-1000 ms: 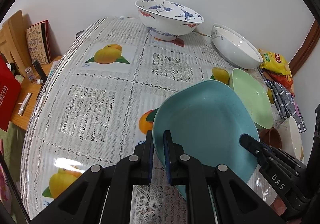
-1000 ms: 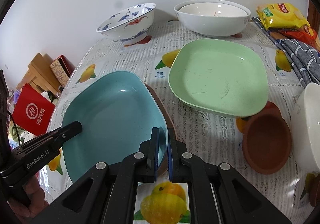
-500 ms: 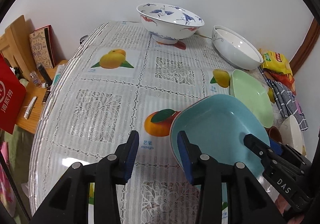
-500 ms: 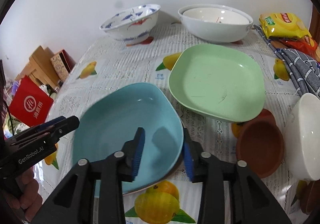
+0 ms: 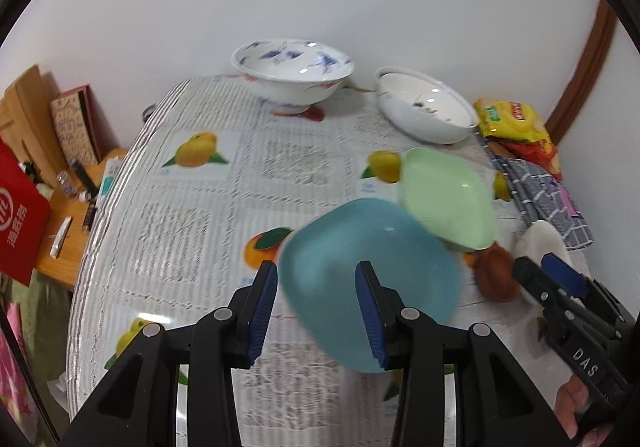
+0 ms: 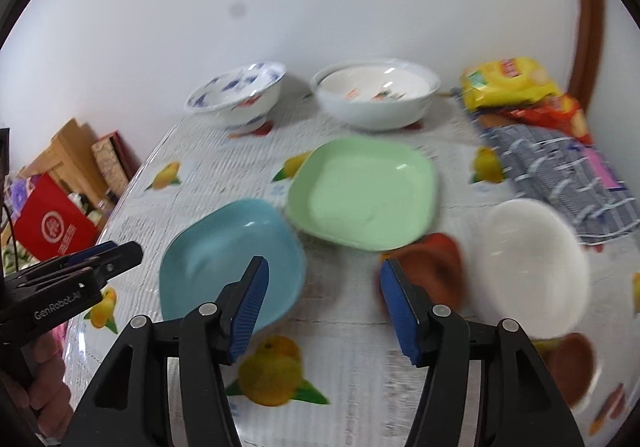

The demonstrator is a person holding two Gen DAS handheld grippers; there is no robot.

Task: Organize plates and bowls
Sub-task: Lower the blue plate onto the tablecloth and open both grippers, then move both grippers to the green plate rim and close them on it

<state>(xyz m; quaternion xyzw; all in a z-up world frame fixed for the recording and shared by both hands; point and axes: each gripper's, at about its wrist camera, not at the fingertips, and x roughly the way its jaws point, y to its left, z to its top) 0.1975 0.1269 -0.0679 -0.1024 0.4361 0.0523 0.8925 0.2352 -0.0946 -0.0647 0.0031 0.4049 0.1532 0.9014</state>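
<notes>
The blue plate (image 6: 232, 259) lies flat on the fruit-print tablecloth (image 5: 180, 207), just beside the green plate (image 6: 362, 193) on its near left. The left gripper (image 5: 316, 311) stands released, its blue pads apart above the plate's near-left rim and gripping nothing. The right gripper (image 6: 324, 305) has just been opening further, and between its jaws there is only bare cloth, with the blue plate's right edge at one pad and a small brown bowl (image 6: 434, 273) at the other.

Both square plates look like thin, light plastic or melamine, though blur makes the material hard to confirm: stiff, smooth and liable to slide on the glossy cloth. The raised rim is the only place to pinch, ideally at a straight side and not a rounded corner. The blue-patterned bowl (image 5: 292, 73) and white bowl (image 6: 376, 93) near the wall appear ceramic, so heavier and breakable; they call for a deep grip over the rim wall.
</notes>
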